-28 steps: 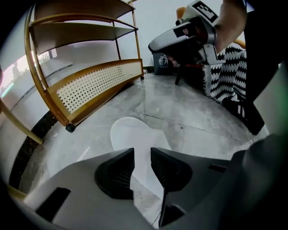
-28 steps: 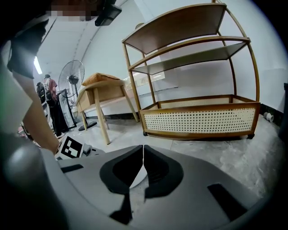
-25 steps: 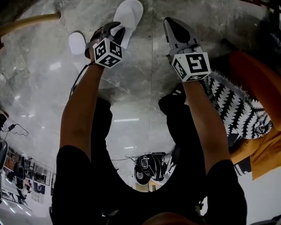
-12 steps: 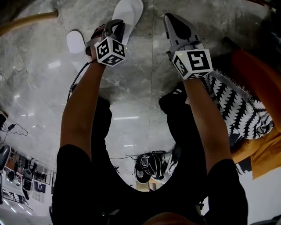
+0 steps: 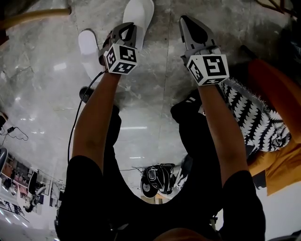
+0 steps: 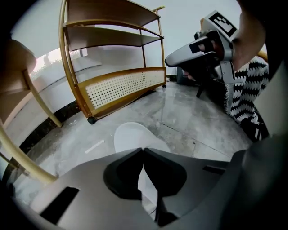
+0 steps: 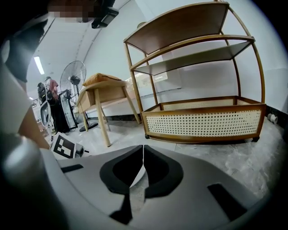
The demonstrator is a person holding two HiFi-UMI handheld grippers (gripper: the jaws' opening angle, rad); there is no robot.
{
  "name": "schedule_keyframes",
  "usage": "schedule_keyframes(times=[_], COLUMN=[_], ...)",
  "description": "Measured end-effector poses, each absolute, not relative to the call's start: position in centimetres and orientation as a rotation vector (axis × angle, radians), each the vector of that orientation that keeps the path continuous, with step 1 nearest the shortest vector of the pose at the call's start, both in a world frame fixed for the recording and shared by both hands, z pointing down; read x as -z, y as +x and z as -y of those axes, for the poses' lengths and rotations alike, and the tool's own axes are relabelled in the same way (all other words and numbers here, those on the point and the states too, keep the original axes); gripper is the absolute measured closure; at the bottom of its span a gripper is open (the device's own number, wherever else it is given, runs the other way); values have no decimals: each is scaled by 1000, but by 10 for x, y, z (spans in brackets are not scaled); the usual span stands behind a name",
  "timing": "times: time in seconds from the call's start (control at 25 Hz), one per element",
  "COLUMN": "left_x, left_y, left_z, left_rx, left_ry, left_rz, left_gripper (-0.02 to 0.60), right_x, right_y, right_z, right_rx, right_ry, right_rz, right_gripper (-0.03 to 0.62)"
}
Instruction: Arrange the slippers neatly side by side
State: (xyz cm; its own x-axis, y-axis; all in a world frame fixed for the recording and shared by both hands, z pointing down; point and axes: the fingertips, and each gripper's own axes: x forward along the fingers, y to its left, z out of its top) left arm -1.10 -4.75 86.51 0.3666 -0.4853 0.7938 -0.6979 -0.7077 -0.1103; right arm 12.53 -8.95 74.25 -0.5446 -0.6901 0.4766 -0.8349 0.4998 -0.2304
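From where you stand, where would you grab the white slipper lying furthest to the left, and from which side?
Probably the near end's rim, coming down from above on the person's side. The slipper lies flat on the floor, lengthwise away from the person, so only a thin edge offers a pinch.

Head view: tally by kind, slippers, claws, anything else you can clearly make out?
White slippers: 2, far slipper and left slipper
Claws: 2, left claw, jaws just closed over the far slipper, grip on it unclear; right claw, shut
Black-and-white patterned throw: 1
Total: 5
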Motion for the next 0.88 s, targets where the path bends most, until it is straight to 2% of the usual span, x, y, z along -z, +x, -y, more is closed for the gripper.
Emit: schedule_keyframes(times=[0.24,0.56,0.6,0.68,0.88], left_x=[-875,-897,-897,-897,-883], left_y=[-25,-36,-35,-34,-36], left_z=[36,22,22,20,15], left_rx=[-1201,-1288,-1286,-1275,-1260], left_ry=[2261,2210,2206,2196,2195], left_rz=[1134,1120,1123,1128,1139], left_gripper=[561,558,546,478,476], right_x=[-741,-746,-747,-747,-738], right_y=[122,117,118,119,118], right_z=[92,84,83,81,79], right_rx=[-619,-626,-627,-632,-624], right_ry=[1288,1275,1277,1277,1252], right_rz=[2434,2426,2422,2413,2403], right_gripper=[562,562,562,562,562])
